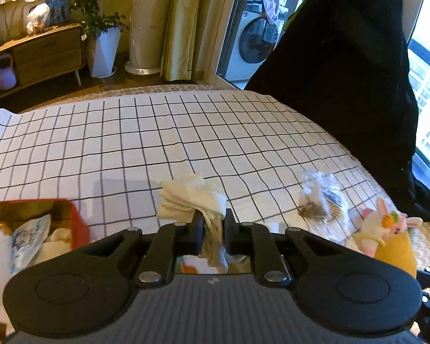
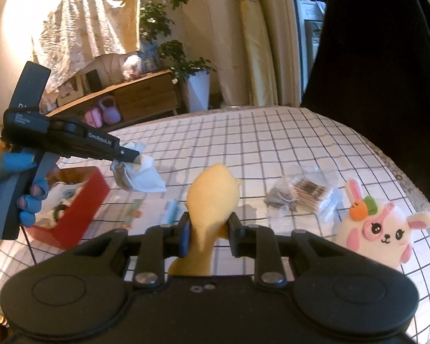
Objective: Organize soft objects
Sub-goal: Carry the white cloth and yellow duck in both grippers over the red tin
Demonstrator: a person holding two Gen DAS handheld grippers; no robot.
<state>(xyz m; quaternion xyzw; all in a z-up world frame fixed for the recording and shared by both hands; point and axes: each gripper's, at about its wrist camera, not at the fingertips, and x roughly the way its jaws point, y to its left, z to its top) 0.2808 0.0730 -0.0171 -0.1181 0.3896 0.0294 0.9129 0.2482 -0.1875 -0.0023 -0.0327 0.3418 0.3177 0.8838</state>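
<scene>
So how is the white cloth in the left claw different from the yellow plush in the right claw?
The white cloth is thin, crumpled and folded; the yellow plush is plump, smooth and rounded. The cloth droops loosely from the left claw; the plush stands up between the right claw's fingers. Both are soft, pinched and lifted above the checked sheet.

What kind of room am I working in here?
Likely a home living area: a wooden sideboard, a potted plant and a washing machine beyond the glass door.
</scene>
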